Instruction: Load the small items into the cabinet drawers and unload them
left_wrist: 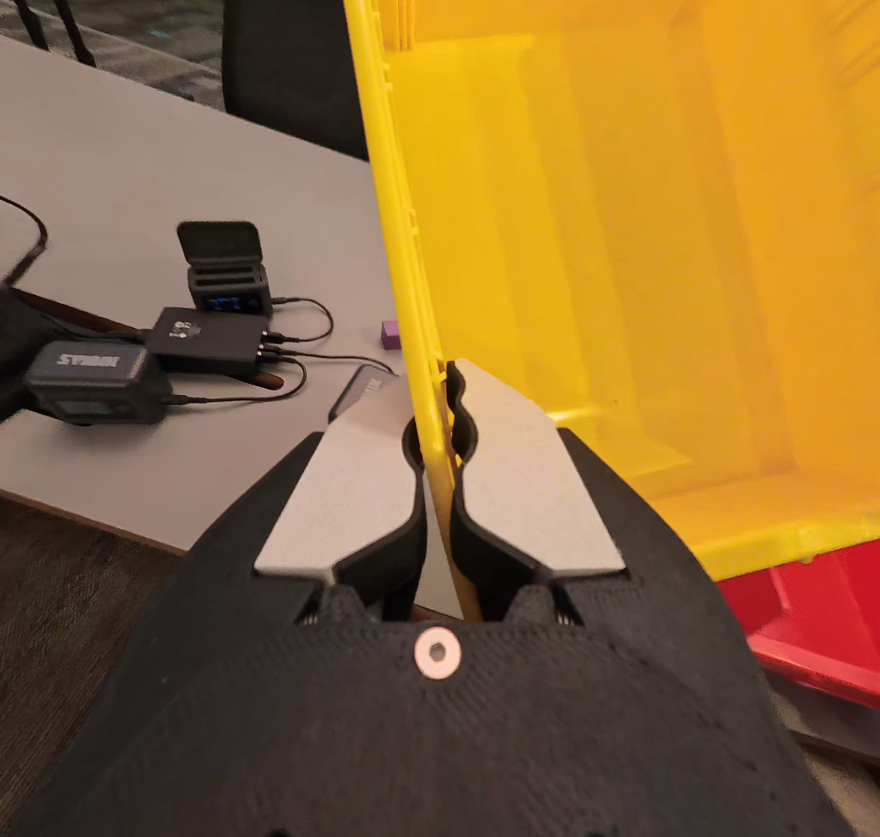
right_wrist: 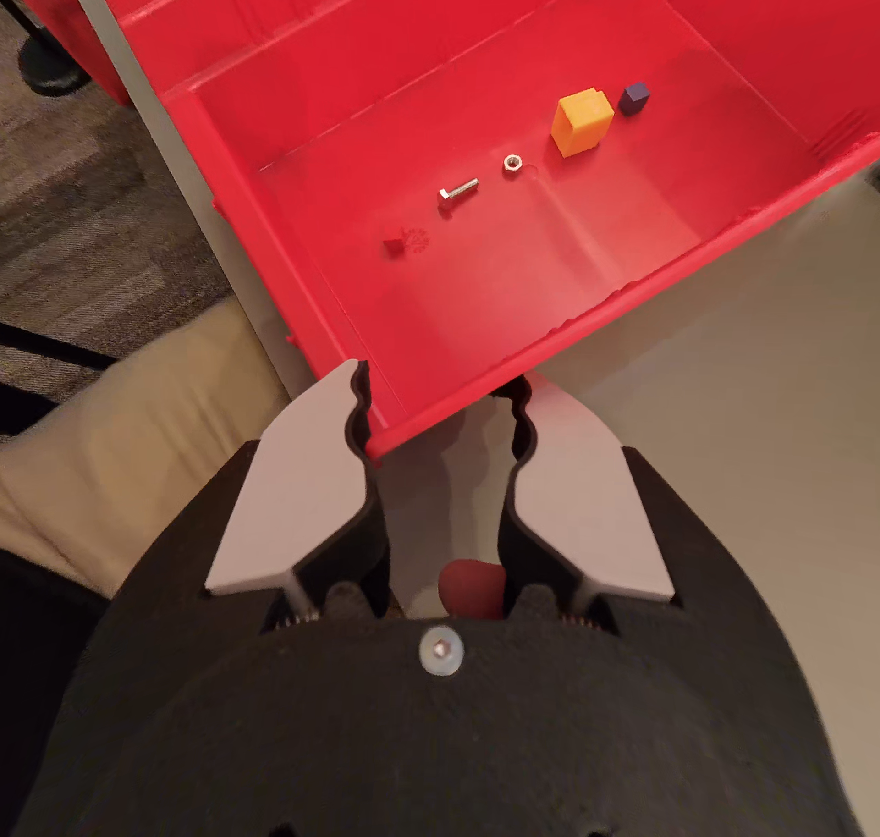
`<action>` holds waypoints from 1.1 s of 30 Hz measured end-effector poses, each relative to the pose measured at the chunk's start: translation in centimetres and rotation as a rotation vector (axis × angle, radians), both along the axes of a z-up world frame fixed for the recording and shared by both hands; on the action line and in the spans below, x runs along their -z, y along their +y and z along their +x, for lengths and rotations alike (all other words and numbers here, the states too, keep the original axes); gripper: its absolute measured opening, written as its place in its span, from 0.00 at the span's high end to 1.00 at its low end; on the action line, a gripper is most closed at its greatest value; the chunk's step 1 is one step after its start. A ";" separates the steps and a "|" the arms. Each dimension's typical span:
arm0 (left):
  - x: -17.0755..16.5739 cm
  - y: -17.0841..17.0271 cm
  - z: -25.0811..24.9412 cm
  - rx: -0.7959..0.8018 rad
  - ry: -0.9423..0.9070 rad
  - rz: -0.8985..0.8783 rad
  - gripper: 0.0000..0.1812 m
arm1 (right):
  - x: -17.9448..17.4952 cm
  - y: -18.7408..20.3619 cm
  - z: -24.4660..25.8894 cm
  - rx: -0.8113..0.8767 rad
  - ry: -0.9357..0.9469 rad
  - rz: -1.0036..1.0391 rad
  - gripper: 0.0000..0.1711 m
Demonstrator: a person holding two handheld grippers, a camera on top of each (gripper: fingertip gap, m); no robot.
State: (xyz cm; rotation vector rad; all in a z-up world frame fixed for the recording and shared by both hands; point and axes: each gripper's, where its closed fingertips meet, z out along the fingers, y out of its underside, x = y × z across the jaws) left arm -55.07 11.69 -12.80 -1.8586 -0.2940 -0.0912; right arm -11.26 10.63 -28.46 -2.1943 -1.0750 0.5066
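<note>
In the left wrist view my left gripper (left_wrist: pixel 431 376) is shut on the left side wall of a yellow drawer (left_wrist: pixel 619 242), which is tilted up and looks empty inside. A red drawer (left_wrist: pixel 809 623) lies below it. In the right wrist view my right gripper (right_wrist: pixel 443 371) is open, with the near corner of the red drawer (right_wrist: pixel 476 314) between its jaws. In the red drawer lie a bolt (right_wrist: pixel 457 193), a nut (right_wrist: pixel 512 162), an orange cube (right_wrist: pixel 582 121), a dark blue cube (right_wrist: pixel 634 98) and a small red cube (right_wrist: pixel 393 245).
A purple cube (left_wrist: pixel 391 334) sits on the grey table (left_wrist: pixel 119 171) left of the yellow drawer. Black chargers and cables (left_wrist: pixel 209 342) lie farther left. A black chair (left_wrist: pixel 285 52) stands behind. Beige cloth on a person (right_wrist: pixel 119 433) is left of my right gripper, above carpet. Some 45 cm of space lies between my two pairs of fingers.
</note>
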 end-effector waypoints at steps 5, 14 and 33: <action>-4.2 -1.5 1.2 0.023 0.017 0.101 0.97 | 0.3 0.0 -4.1 -0.105 0.057 -0.073 0.58; -8.5 0.8 14.9 0.332 0.065 0.180 0.97 | -4.3 0.5 -0.4 -0.066 0.214 -0.109 0.52; 2.5 2.3 58.0 1.114 0.106 -0.115 0.97 | -16.4 3.2 41.7 0.809 0.596 0.387 0.65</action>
